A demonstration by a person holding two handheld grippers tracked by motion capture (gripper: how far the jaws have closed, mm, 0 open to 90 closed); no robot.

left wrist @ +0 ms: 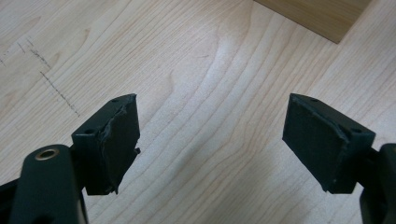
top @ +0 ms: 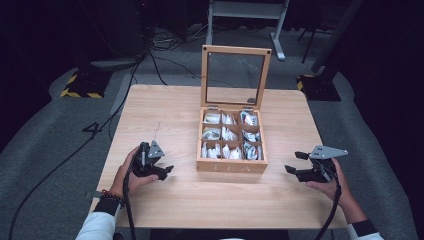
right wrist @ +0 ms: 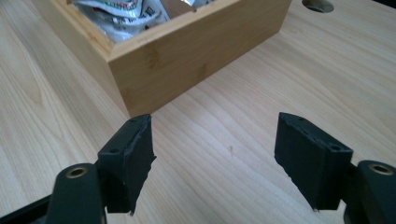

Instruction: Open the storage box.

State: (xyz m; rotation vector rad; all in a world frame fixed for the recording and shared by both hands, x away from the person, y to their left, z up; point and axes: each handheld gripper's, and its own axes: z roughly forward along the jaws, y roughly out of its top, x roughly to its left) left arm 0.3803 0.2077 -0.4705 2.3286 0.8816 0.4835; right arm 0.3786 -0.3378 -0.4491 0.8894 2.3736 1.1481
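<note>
A wooden compartment box (top: pixel 232 165) stands in the middle of the table, its glass-paned lid (top: pixel 235 75) raised upright at the back. Several white packets (top: pixel 225 134) fill its compartments. My left gripper (top: pixel 165 165) rests low over the table, left of the box's front, jaws open with bare wood between them (left wrist: pixel 210 121). The box's corner (left wrist: pixel 322 14) shows ahead of it. My right gripper (top: pixel 295 163) hovers right of the box, open and holding nothing (right wrist: pixel 215 135), pointing at the box's near corner (right wrist: pixel 187 60) and the packets (right wrist: pixel 126 14) inside.
The light wooden table (top: pixel 165 115) has a cable hole (right wrist: pixel 317 4) near its edge. Faint pencil marks (left wrist: pixel 56 88) cross the wood left of the left gripper. Cables (top: pixel 60 165) trail over the grey carpet, and a desk frame (top: pixel 245 15) stands behind.
</note>
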